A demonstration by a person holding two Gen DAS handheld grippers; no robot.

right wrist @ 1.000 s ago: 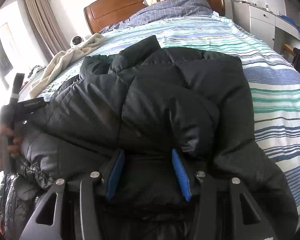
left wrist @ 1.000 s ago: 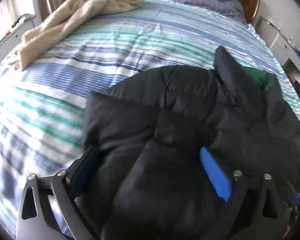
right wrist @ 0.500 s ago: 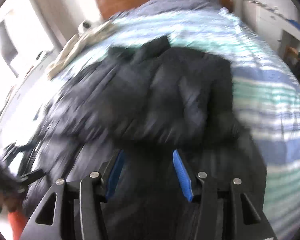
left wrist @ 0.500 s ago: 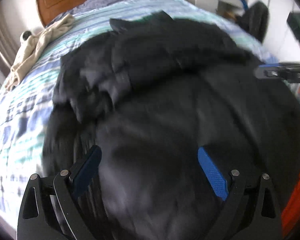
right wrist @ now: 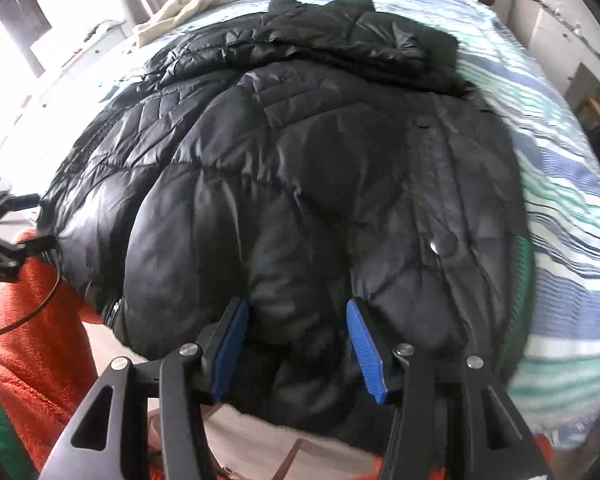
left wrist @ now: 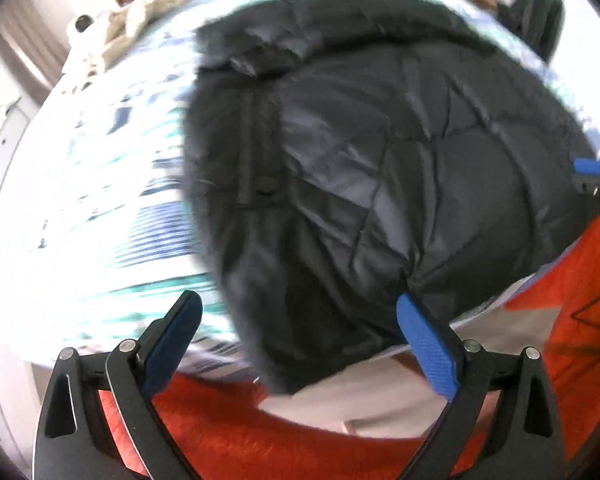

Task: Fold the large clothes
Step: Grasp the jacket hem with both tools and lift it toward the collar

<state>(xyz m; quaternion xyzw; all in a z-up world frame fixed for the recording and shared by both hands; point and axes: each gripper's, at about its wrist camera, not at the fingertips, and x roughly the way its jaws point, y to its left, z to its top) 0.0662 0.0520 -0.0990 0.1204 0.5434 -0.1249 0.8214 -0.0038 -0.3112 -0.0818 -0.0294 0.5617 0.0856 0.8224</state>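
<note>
Here, black jacket [right wrist: 300, 168] hem bunched between right tool [right wrist: 298, 340] pads, gripped; left tool [left wrist: 300, 344] wide open above jacket edge.

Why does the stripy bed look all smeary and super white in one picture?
In the left wrist view the camera was moving, so the striped bedspread smears, and window light washes it out white. In the right wrist view the black puffer jacket looks sharper, blurring only near the right edge. Both views bulge from the fisheye lens.

The quilted puffer jacket [right wrist: 300, 168] is black; the bedspread [right wrist: 560, 184] has blue, teal and white stripes; the towel [right wrist: 204, 0] is beige.
</note>
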